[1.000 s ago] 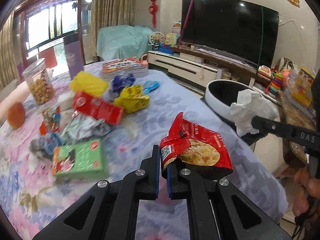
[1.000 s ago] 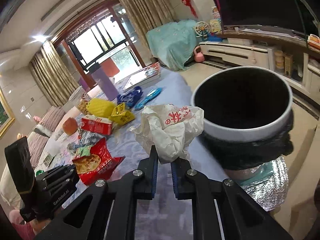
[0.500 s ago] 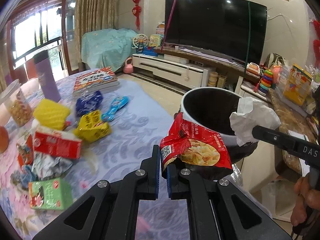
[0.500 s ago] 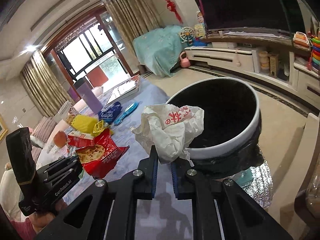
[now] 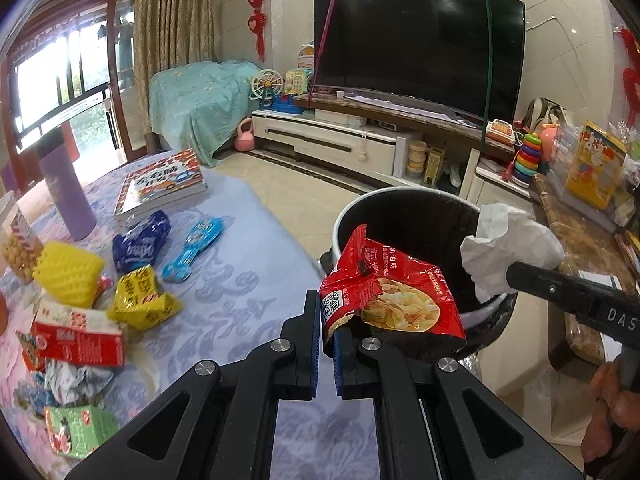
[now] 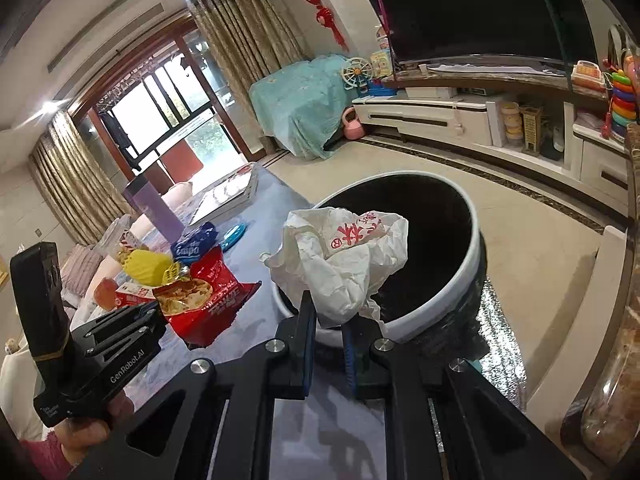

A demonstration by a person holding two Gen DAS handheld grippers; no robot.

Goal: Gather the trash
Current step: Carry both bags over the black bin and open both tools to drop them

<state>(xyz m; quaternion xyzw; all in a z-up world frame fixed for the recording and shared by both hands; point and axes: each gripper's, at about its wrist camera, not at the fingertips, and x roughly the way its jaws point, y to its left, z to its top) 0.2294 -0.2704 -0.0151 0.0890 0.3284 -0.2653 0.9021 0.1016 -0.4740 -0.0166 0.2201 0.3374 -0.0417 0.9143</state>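
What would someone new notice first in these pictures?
Two pieces of trash held up at the white-rimmed, black-lined round bin: a red crinkled chip bag in the left gripper, a crumpled white paper wrapper in the right gripper. Left of them, colourful wrappers litter the lilac floral tablecloth.

Red chip bag (image 5: pixel 390 286): now hangs over the near left rim of the trash bin (image 5: pixel 404 194), no longer over the tablecloth.
Crumpled white paper (image 6: pixel 344 264): now over the bin's near rim and dark mouth, earlier left of it.
Trash bin: appears nearer in both views.
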